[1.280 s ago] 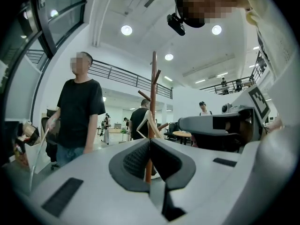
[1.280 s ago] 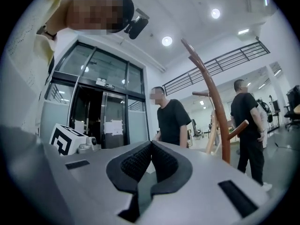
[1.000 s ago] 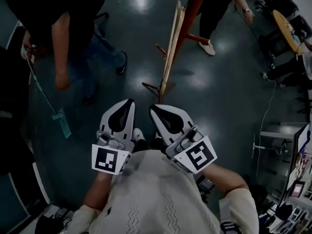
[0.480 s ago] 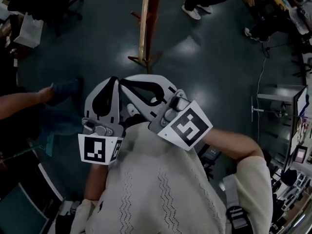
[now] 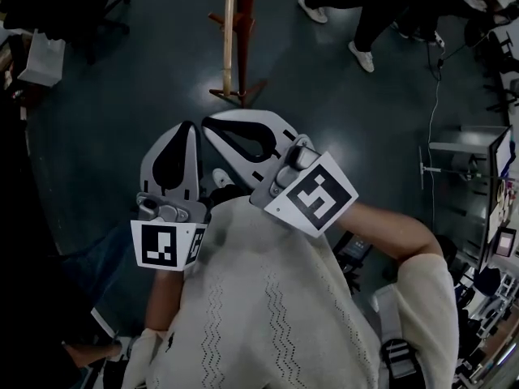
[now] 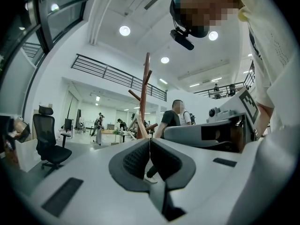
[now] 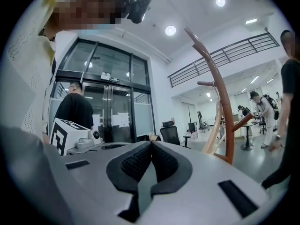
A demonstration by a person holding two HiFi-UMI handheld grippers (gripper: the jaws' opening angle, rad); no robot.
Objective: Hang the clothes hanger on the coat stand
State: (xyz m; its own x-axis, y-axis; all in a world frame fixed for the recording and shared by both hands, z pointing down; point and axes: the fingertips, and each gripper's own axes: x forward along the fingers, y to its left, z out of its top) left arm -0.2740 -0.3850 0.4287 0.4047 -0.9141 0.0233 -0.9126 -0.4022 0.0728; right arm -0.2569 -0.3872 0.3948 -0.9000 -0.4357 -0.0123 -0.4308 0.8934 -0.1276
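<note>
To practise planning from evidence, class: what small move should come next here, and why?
Probably step toward the coat stand and open the right claw. The left claw and right claw are both shut, empty, near the chest, while what looks like the pale hanger sits by the stand, farther off.

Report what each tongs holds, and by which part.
Nothing is held. The left tongs and the right tongs are both shut with nothing between the jaws. The coat stand stands ahead, untouched.
</note>
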